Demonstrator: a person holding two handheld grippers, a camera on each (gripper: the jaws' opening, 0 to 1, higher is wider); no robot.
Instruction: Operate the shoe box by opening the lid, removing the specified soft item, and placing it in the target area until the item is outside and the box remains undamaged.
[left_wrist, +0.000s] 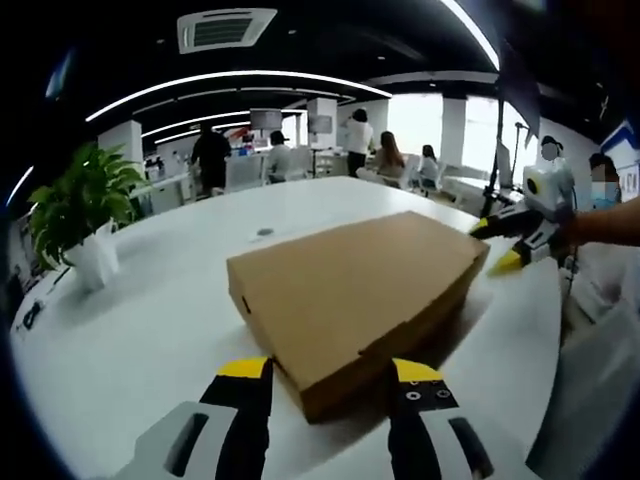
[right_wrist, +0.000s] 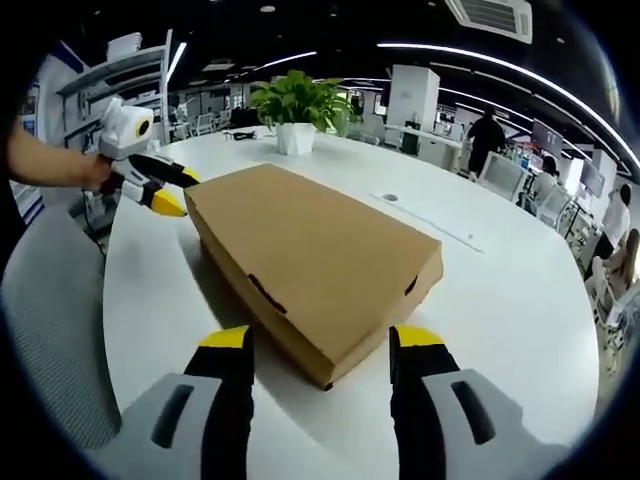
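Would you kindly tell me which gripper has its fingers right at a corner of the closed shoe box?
The left gripper: its fingers straddle the shoe box's far corner, while the right gripper sits back from the near corner.

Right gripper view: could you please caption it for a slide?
Open right gripper faces the closed box on the table; left gripper at its far end.

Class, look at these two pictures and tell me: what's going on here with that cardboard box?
A person holds a set of tongs in each hand at opposite ends of a closed brown cardboard box lying on a white table. The left tongs are open, with a corner of the box between their tips. The right tongs are open too, at another corner. The lid is down and nothing has been taken out yet. A potted plant stands farther along the table.
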